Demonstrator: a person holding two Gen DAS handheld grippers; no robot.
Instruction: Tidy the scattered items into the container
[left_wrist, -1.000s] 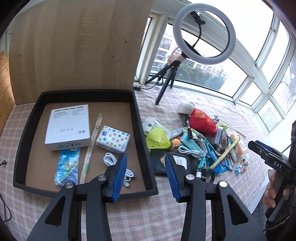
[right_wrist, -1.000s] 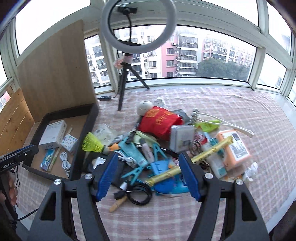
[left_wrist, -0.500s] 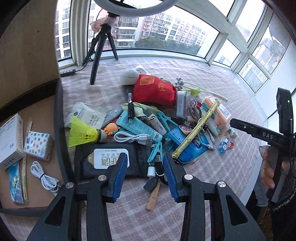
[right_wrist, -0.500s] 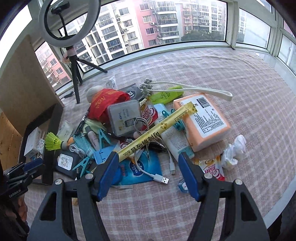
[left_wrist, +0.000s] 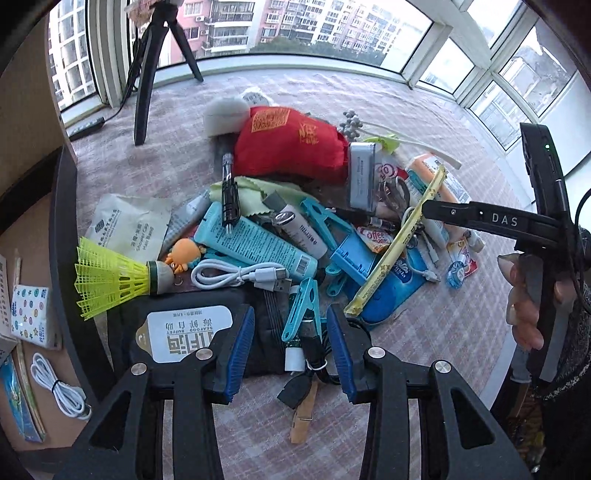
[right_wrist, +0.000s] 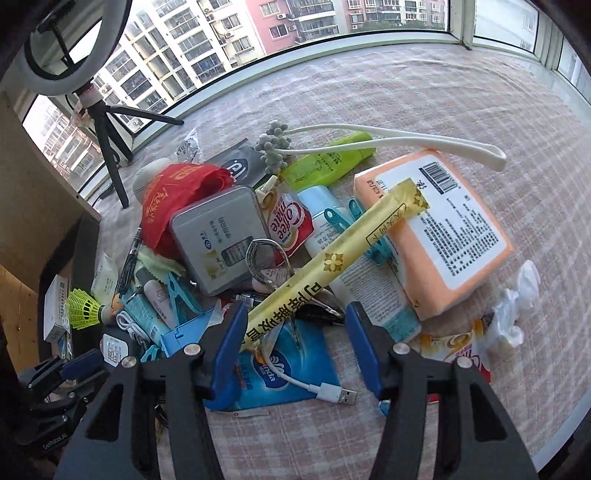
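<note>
Scattered items lie piled on the checked cloth: a red pouch (left_wrist: 291, 144), a yellow shuttlecock (left_wrist: 110, 277), a teal tube (left_wrist: 255, 247) and a long yellow packet (right_wrist: 332, 258). My left gripper (left_wrist: 290, 347) hangs open, low over a teal clothespin (left_wrist: 301, 314) and a tangle of black cable and adapters at the pile's near edge; its left pad is over a black pouch (left_wrist: 184, 332). My right gripper (right_wrist: 295, 343) is open with its jaws closing. The yellow packet's lower end and a blue tissue pack (right_wrist: 280, 369) lie between them. The black tray (left_wrist: 55, 221) stands to the left.
The tray holds a white cable (left_wrist: 55, 387), a patterned box (left_wrist: 29, 317) and other packets. A tripod (left_wrist: 147, 74) stands at the back by the window. An orange tissue pack (right_wrist: 436, 236) and a grey tin (right_wrist: 221, 236) lie in the pile. A person's hand (left_wrist: 524, 295) grips the right tool.
My left gripper swung from over the tray to the pile and came down close. The right gripper sank toward the yellow packet, and its jaws have narrowed.
</note>
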